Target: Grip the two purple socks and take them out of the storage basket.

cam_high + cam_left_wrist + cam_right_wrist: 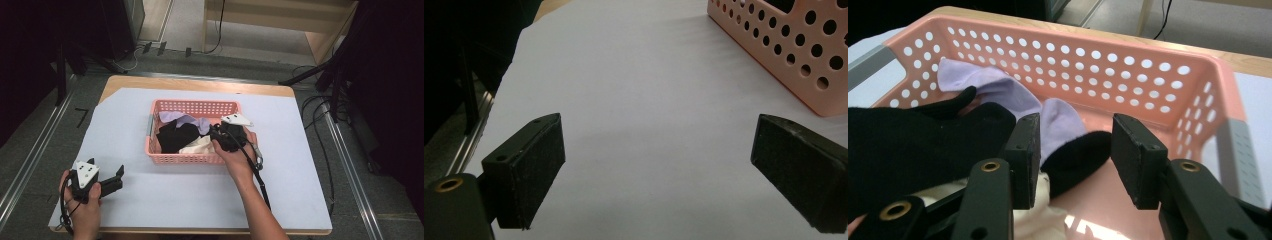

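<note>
We have our right gripper (220,134) down inside the pink basket (192,106), which sits at the middle of the white sheet (280,180) covering the table. The step in hand, as we judge it, is picking a sock out of the basket. In the right gripper view our jaws stand partly open, with nothing clamped between them yet; the toe of a black sock (1075,155) lies in the gap, with a lilac sock (1013,97) just behind it toward twelve o'clock. A larger black piece (908,145) lies at nine o'clock of the jaws, and a cream piece (1038,220) sits under it near six o'clock.

Our left gripper (111,181) rests on the sheet at about seven o'clock from the basket, well apart from it, jaws wide open and empty.

Next, we think, we need to ease the right jaws a little lower and forward so they straddle the black toe alone, then close and lift without dragging the lilac sock along.
</note>
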`<state>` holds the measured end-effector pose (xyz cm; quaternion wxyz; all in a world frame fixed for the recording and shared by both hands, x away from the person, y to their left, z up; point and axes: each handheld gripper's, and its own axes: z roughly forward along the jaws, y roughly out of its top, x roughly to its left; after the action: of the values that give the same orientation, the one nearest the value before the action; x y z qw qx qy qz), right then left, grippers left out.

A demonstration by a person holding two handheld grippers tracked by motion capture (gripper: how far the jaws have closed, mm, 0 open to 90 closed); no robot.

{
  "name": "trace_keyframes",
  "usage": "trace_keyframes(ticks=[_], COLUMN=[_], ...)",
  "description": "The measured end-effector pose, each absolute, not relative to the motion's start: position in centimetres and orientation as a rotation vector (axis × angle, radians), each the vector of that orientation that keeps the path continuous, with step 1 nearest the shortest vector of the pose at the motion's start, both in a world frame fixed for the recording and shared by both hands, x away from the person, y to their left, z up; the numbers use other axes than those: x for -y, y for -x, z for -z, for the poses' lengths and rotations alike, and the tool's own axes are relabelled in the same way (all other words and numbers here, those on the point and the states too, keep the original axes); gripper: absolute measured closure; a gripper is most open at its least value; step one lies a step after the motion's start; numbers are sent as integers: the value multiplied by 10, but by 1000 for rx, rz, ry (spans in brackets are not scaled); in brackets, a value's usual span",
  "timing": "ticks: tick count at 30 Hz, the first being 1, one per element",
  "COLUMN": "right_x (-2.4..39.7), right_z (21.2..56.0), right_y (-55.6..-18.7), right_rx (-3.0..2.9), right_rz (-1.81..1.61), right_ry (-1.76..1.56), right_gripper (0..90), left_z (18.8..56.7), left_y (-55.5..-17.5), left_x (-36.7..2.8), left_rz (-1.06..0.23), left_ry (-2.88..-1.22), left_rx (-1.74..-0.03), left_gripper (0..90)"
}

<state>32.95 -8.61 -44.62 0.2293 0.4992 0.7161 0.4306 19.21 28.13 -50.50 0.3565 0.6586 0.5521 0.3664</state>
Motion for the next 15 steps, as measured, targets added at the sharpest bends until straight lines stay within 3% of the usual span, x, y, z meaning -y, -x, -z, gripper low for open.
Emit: trace_keyframes(ticks=[15], right_x=[61], right_z=[444], right_y=[-371], right_rx=[-2079], right_rz=[-1056], right_ry=[-1497], right_gripper=[587], left_z=[505], left_y=[-193], left_x=[-281], left_rz=[-942], left_ry=[-1713], left_rx=[-1427], left_gripper=[80])
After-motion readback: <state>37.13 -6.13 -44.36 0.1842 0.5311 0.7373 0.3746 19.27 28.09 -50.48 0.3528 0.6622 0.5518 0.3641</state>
